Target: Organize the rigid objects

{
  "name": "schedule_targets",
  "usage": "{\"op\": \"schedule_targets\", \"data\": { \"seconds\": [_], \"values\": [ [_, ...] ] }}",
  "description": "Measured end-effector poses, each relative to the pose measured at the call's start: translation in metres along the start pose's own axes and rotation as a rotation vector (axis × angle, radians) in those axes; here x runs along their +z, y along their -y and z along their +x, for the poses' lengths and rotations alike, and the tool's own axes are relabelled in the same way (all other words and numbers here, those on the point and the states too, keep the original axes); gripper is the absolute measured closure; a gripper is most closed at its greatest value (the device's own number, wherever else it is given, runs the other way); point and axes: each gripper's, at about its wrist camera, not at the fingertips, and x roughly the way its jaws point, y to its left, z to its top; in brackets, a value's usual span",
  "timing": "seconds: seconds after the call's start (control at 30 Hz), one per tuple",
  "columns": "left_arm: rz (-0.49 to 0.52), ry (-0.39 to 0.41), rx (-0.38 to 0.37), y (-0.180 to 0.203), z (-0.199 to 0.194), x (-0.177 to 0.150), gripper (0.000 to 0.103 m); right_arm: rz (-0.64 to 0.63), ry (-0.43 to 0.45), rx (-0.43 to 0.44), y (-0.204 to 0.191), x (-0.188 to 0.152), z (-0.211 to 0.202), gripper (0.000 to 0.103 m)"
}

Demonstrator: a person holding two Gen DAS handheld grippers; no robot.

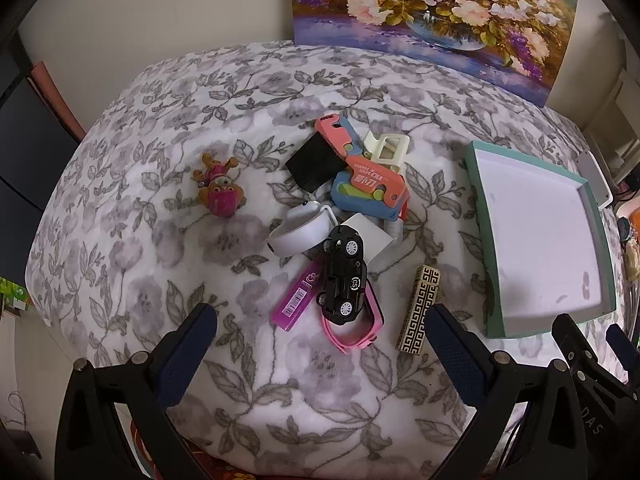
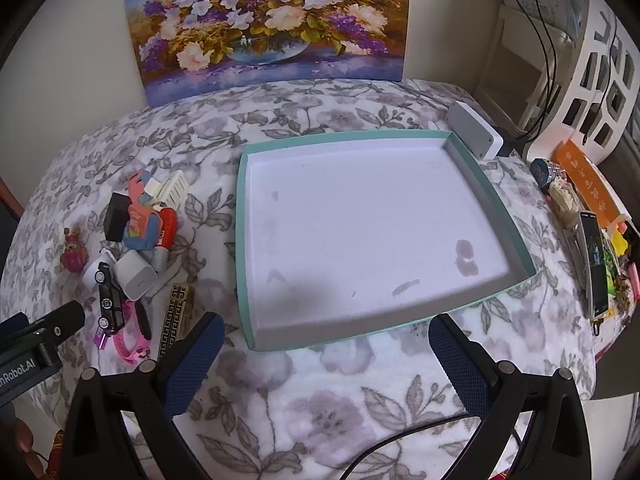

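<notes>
A heap of small things lies on the floral cloth: a black toy car [image 1: 344, 276], a purple lead case [image 1: 296, 296], a pink band [image 1: 360, 332], a gold-patterned lighter [image 1: 418, 308], a white charger [image 1: 368, 240], a white case [image 1: 300, 232], an orange-and-blue toy knife [image 1: 368, 184], a black block [image 1: 316, 162] and a cream clip [image 1: 390, 148]. A pink figurine [image 1: 220, 188] lies apart to the left. The teal tray [image 2: 240, 240] with a white floor holds nothing. My left gripper [image 1: 320, 348] hangs open just short of the heap. My right gripper [image 2: 324, 356] is open at the tray's near edge.
A flower painting [image 2: 264, 20] leans on the wall behind. A white device [image 2: 476, 132] sits at the tray's far right corner. A watch [image 2: 548, 172], a phone [image 2: 596, 260] and clutter line the right edge. A black cable [image 2: 400, 440] runs under my right gripper.
</notes>
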Motion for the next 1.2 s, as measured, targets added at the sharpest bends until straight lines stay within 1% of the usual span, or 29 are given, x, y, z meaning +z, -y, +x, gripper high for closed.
{"op": "schedule_targets", "data": {
  "seconds": [0.83,1.2],
  "values": [
    [-0.008,0.002,-0.037,0.0002,0.0010,0.0005,0.000,0.000,-0.009,0.000,0.0000,-0.0003,0.0015,0.000],
    [-0.011,0.005,-0.039,-0.0005,0.0009,0.0009,0.000,-0.013,-0.012,-0.001,-0.0012,-0.0003,0.0025,0.000]
  ]
}}
